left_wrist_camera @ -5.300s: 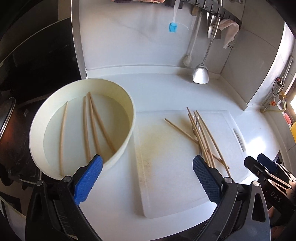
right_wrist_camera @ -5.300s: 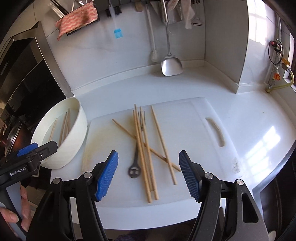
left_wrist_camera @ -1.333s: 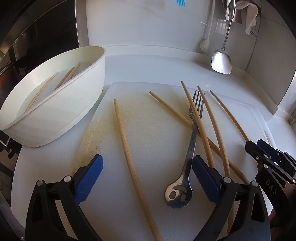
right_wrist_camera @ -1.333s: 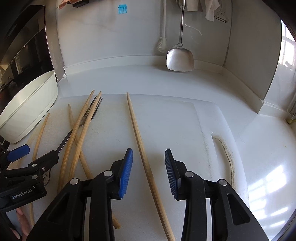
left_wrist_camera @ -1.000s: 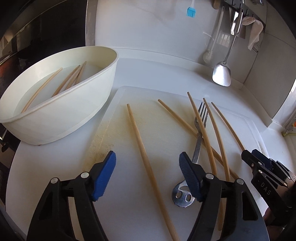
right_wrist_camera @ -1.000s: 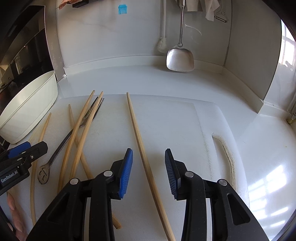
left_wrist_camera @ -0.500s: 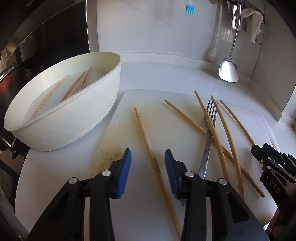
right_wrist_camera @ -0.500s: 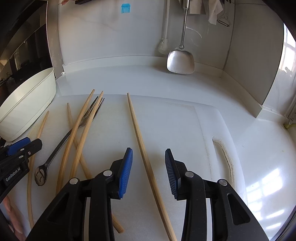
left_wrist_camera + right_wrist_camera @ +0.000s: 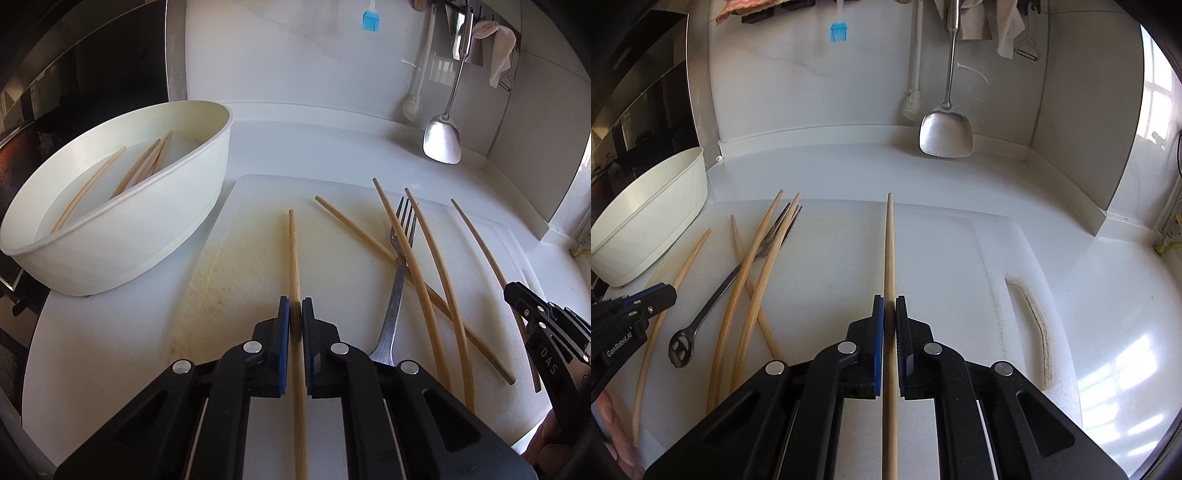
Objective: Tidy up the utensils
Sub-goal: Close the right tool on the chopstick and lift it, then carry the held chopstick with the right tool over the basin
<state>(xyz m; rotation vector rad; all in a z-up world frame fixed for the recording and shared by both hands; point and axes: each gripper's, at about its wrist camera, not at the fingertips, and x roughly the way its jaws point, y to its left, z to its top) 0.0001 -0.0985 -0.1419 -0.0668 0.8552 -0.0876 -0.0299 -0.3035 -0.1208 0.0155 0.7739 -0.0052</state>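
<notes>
My left gripper is shut on a wooden chopstick that lies lengthwise on the white cutting board, pointing away from me. My right gripper is shut on another chopstick near the board's middle. Between the two lie a metal fork and several loose, crossed chopsticks. The cream bowl stands left of the board and holds several chopsticks. Each gripper shows at the edge of the other's view: the right gripper and the left gripper.
A steel spatula, a white brush and a blue silicone brush hang on the back wall. A dark appliance stands behind the bowl. The board has a handle slot at its right; white counter lies beyond.
Both grippers have closed from open onto the chopsticks that lay between their fingers. The left one narrowed first, the right one only in the last half second. Neither hand has shifted much.
</notes>
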